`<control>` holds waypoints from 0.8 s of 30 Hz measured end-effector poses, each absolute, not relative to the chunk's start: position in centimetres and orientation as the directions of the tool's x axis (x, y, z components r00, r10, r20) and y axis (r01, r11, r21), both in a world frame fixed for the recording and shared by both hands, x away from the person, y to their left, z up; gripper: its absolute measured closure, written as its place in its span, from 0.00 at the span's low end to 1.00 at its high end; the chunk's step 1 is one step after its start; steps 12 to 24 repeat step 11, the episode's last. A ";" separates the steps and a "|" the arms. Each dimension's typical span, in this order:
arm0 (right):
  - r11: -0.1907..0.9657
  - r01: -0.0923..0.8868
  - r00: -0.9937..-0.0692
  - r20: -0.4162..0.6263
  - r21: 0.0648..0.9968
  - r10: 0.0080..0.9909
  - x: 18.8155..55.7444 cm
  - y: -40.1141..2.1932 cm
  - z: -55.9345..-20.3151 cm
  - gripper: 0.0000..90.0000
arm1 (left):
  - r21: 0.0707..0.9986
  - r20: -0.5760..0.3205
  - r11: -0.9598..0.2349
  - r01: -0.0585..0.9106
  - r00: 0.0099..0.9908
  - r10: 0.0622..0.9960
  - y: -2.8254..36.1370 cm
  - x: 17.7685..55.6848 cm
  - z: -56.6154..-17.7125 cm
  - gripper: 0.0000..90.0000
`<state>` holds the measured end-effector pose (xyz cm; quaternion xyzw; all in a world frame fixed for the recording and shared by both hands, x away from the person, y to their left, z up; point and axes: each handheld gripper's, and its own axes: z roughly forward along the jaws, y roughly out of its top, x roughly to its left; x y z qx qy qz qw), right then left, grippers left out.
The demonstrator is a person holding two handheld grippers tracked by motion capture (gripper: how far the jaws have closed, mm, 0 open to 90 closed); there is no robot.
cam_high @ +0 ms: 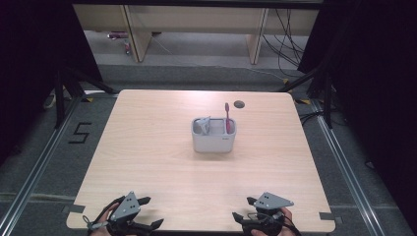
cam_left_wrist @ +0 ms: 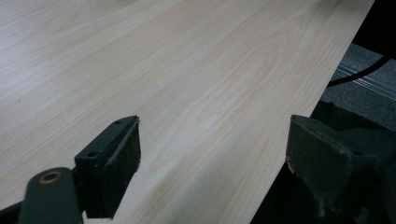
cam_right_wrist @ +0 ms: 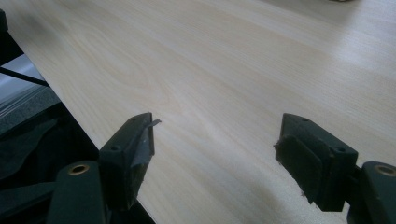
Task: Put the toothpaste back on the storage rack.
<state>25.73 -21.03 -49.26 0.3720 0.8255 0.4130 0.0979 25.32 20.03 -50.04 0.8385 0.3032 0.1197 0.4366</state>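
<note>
I have the left gripper (cam_high: 150, 212) at the near-left corner of the tabletop (cam_high: 162, 172), its jaws spread wide and holding nothing; in the left gripper view the same gripper (cam_left_wrist: 212, 149) shows bare wood grain between its pads, with the tabletop's edge running under the right-hand jaw. The right gripper (cam_high: 243, 208) sits at the near-right corner, jaws likewise released and empty; in the right gripper view that gripper (cam_right_wrist: 215, 144) looks along the tabletop, the edge passing under its left-hand jaw and dark floor beyond it. Both grippers lie close to the near edge, well apart from each other, with a hand (cam_high: 105, 216) visible behind the left one and a hand (cam_high: 286, 215) behind the right.

The caddy (cam_high: 213, 141) stands upright around the middle of the tabletop, slightly toward the far side, well apart from both grippers; it is a grey box with two compartments. A toothbrush (cam_high: 227, 117) stands upright in the right compartment, its pink head rising above the rim; a grey item (cam_high: 204, 125) leans in the left compartment, too small for me to tell what it is. A dark round hole (cam_high: 239, 104) sits in the tabletop just beyond the caddy, to its far right.
</note>
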 end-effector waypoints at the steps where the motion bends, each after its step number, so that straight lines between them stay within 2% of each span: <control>1: 0.382 0.533 -0.702 0.144 0.755 0.697 25.7 -21.0 -49.3 0.31 | 0.802 -0.067 -0.437 0.407 0.788 0.612 20.0 25.3 -50.0 0.20; 6: 0.381 0.533 -0.693 0.132 0.756 0.708 25.6 -21.0 -49.2 0.31 | 0.807 -0.094 -0.409 0.426 0.777 0.623 19.8 25.2 -50.1 0.20; 9: 0.381 0.528 -0.707 0.144 0.759 0.693 25.8 -21.1 -49.2 0.31 | 0.792 -0.074 -0.440 0.423 0.782 0.618 20.1 25.5 -50.1 0.20; 24: 0.372 0.536 -0.690 0.139 0.758 0.710 25.7 -21.2 -49.2 0.30 | 0.799 -0.083 -0.426 0.424 0.780 0.620 20.1 25.5 -50.1 0.20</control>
